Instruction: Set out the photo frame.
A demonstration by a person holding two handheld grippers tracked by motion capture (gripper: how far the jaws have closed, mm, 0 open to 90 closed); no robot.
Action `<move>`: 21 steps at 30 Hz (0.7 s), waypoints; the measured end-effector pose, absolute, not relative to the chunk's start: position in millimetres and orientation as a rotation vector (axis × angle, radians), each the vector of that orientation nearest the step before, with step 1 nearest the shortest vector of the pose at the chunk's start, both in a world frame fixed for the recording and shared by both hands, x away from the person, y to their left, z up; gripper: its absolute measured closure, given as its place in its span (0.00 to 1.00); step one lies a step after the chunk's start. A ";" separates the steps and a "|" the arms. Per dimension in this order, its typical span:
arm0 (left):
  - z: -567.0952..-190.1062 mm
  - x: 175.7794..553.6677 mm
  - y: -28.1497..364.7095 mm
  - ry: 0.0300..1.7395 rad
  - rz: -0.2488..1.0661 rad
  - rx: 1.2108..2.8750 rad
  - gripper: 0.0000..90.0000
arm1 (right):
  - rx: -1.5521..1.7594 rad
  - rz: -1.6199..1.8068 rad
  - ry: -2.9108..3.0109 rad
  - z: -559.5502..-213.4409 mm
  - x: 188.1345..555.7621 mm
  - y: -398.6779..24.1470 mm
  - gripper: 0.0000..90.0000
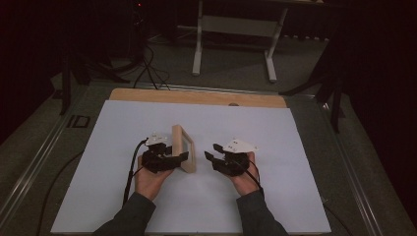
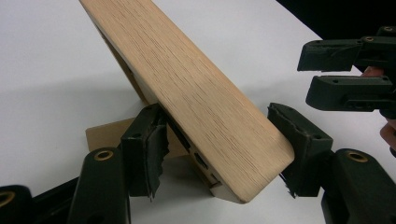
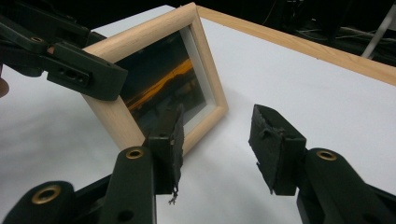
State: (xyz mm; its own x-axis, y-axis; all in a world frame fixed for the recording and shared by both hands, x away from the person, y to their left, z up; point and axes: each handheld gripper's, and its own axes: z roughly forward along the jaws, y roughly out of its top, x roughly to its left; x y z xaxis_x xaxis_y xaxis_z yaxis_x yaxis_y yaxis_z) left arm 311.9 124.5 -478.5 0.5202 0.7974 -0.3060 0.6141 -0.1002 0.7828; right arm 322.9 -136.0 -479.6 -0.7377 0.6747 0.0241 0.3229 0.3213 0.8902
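A wooden picture frame is standing tilted on the white worktop, roughly at its middle, leaning on a stand behind it. The left hand-held gripper is straddling the frame's near wooden edge, one pad on each side and both seeming to be pressing the wood. The right hand-held gripper is hovering just beside the frame's glass front with jaws spread and nothing between them, while a bare wooden strip is lying along the worktop's far edge, well beyond the frame.
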 end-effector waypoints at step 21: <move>-475.9 312.9 133.3 1.197 0.237 1.792 0.57 | 0.898 1.396 2.223 -476.5 323.6 -140.0 0.60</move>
